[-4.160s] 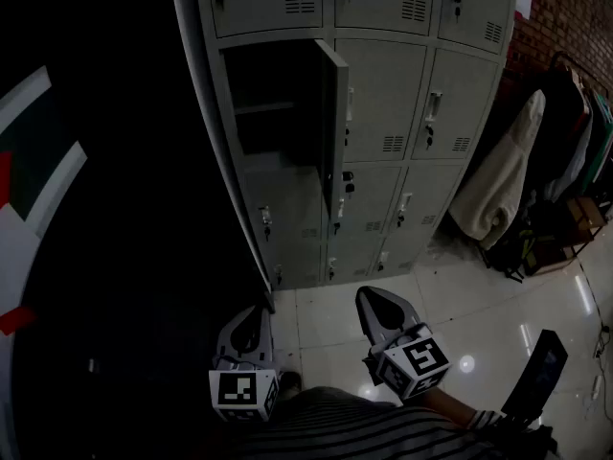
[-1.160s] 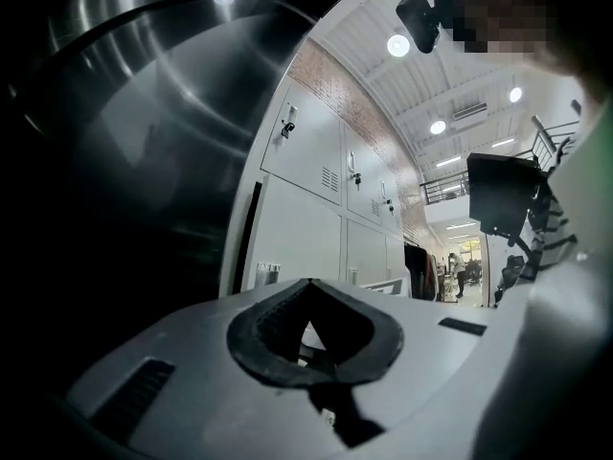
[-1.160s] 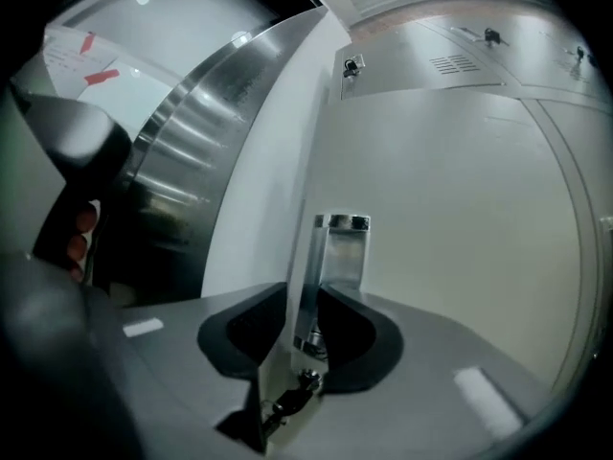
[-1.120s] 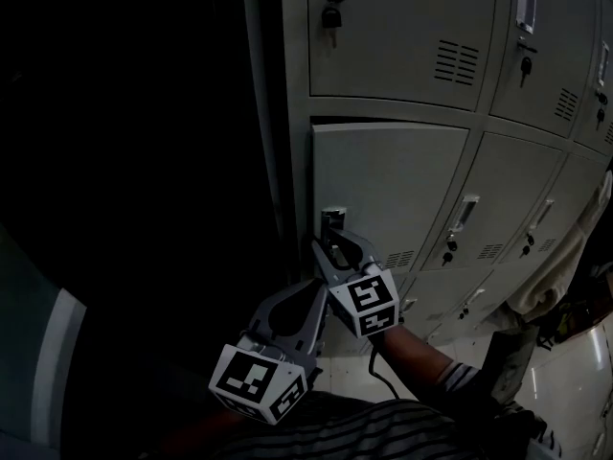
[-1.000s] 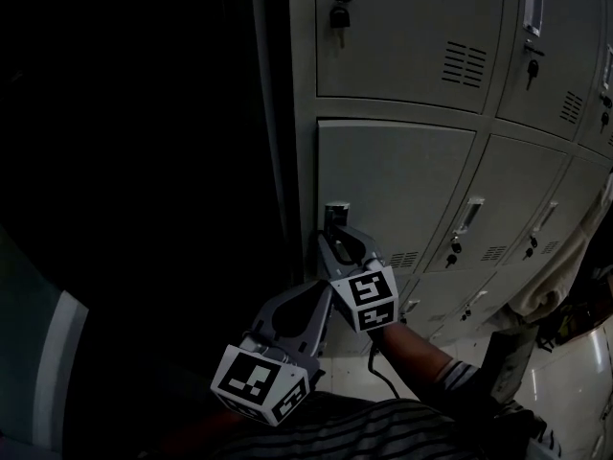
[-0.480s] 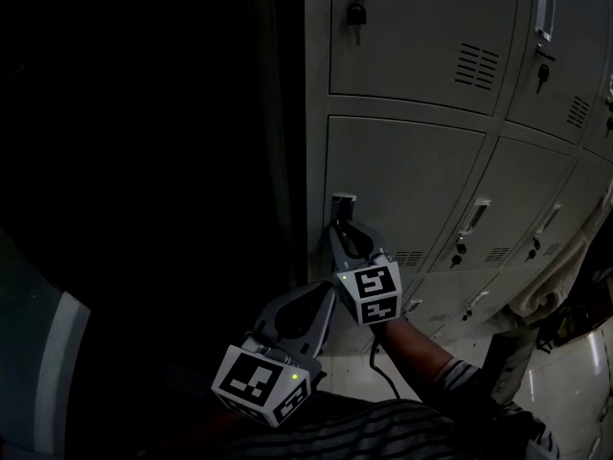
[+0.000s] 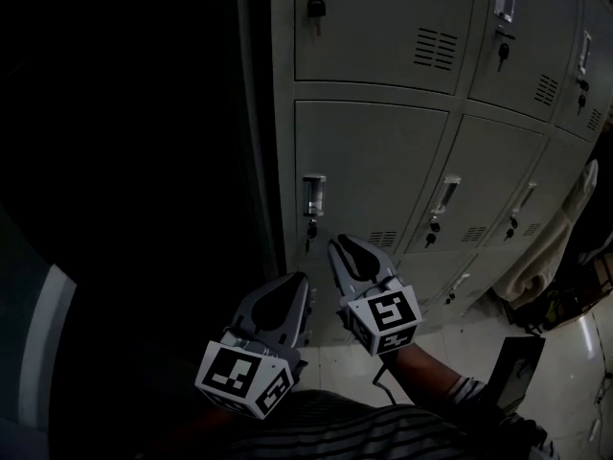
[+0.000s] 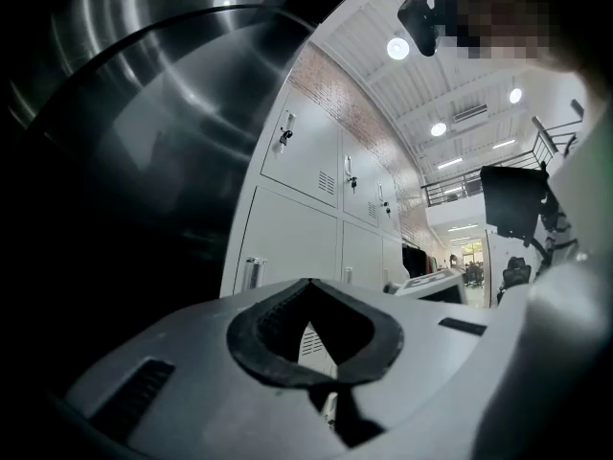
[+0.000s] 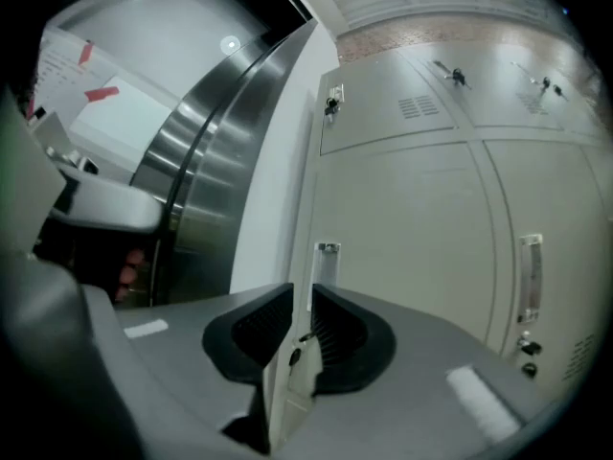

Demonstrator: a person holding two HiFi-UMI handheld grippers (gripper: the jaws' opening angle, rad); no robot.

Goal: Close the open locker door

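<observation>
Now, locker door [image 7: 374, 175] apart, beyond right gripper [image 7: 350, 247], fingers [image 9: 337, 338] just-opened, empty

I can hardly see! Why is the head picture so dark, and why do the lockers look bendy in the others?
Head view: dim light, left side nearly black, lockers faintly lit. Left gripper view: ceiling lamps glare, wide lens bows the lockers. Right gripper view: brighter, same bending.

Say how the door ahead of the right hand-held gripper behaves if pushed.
The door looks like sheet metal, so probably stiff. It sits flush with its neighbours, so a push likely moves nothing. Its painted face looks smooth, maybe slippery.
</observation>
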